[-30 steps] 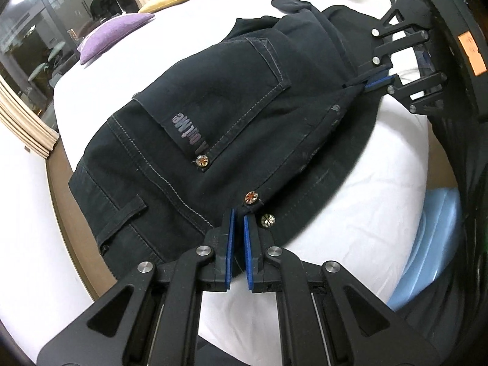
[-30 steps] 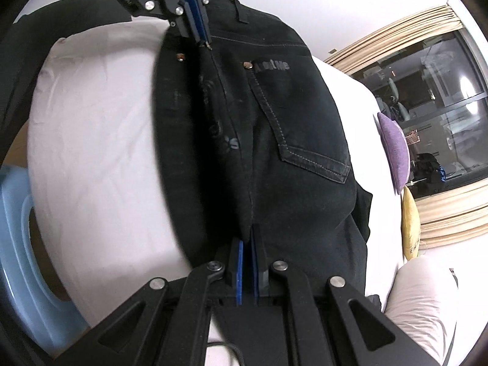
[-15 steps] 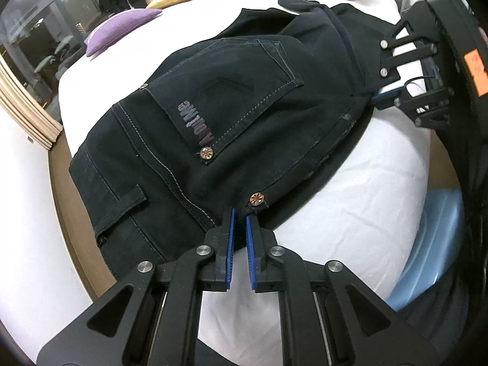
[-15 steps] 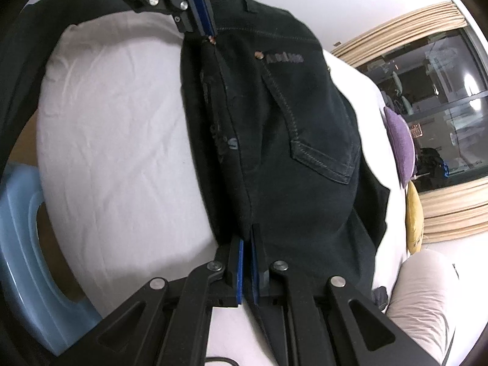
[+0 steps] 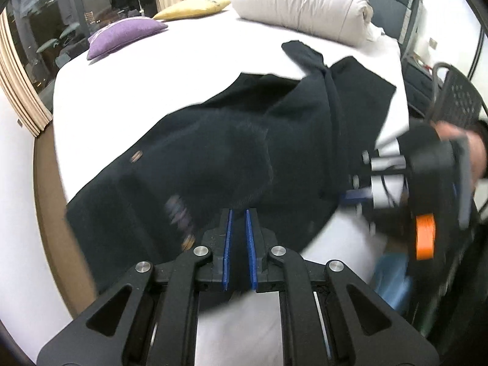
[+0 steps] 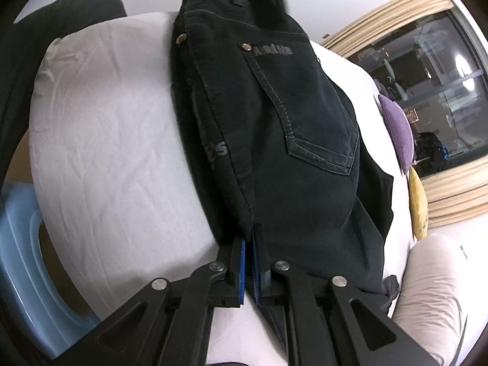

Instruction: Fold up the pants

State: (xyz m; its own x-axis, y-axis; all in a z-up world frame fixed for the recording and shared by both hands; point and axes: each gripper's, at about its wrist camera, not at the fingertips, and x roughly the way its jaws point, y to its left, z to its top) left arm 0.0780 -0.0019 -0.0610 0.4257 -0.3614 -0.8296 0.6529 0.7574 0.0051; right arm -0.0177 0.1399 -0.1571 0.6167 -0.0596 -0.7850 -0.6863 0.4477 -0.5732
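Black jeans [image 5: 244, 152] lie folded lengthwise on the white bed [image 5: 189, 70], back pocket up; they also show in the right wrist view [image 6: 274, 122]. My left gripper [image 5: 238, 213] sits at the waist edge, its blue pads slightly apart with nothing between them; the view is blurred by motion. My right gripper [image 6: 249, 235] is shut on the folded edge of the jeans near the crotch seam. The right gripper also shows in the left wrist view [image 5: 360, 196], at the right edge of the jeans.
A rolled white duvet [image 5: 305, 0], a purple cushion [image 5: 125, 35] and a yellow cushion [image 5: 192, 7] lie at the far side of the bed. A light blue stool [image 6: 21, 262] stands beside the bed. A window with curtains [image 6: 427, 61] is behind.
My left gripper has let go of the waistband, opened slightly and lifted back. The jeans have settled flat on the bed. My right gripper still holds the folded edge.
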